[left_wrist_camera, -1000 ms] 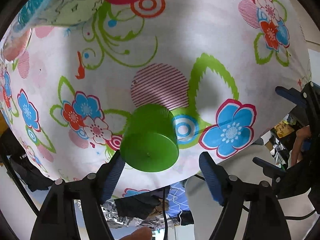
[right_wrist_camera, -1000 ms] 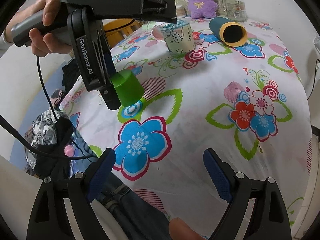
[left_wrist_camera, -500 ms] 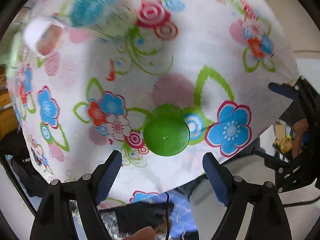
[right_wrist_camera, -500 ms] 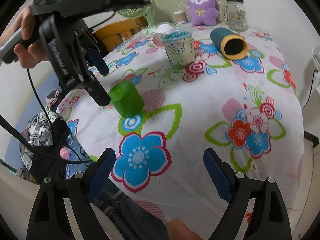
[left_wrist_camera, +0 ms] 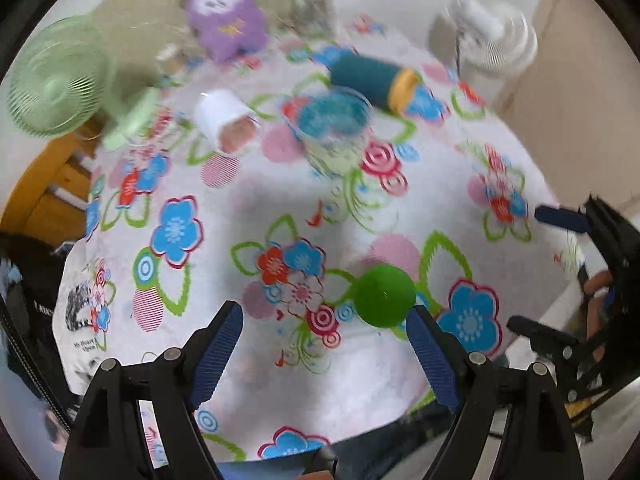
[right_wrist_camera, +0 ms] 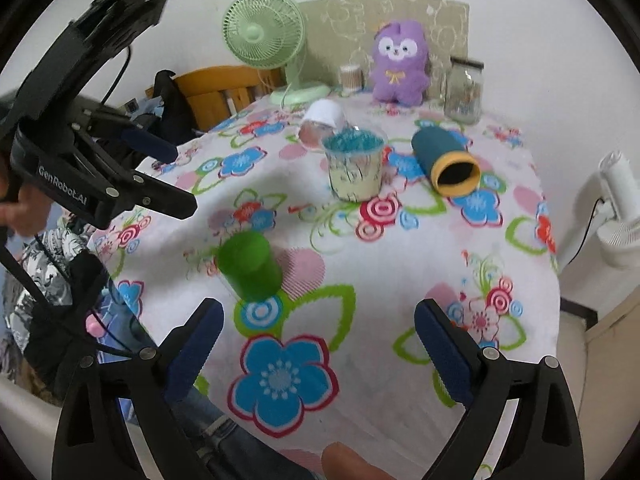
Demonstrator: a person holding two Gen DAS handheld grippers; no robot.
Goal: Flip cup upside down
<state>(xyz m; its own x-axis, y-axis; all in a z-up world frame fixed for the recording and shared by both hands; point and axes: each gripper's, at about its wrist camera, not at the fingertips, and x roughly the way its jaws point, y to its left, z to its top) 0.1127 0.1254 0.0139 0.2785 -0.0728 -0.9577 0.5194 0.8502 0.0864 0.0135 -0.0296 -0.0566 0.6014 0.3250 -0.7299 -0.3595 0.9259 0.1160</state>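
I judge the flip as done: the green cup (right_wrist_camera: 250,266) stands mouth-down on the tabletop (right_wrist_camera: 400,280), at 7 o'clock from the patterned cup (right_wrist_camera: 354,168). Both the left gripper (left_wrist_camera: 324,354) and the right gripper (right_wrist_camera: 318,346) have their fingers spread, holding nothing. Nothing seems left.

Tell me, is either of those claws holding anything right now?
Nothing. Both the left gripper and right gripper are open, and the green cup stands alone on the tablecloth.
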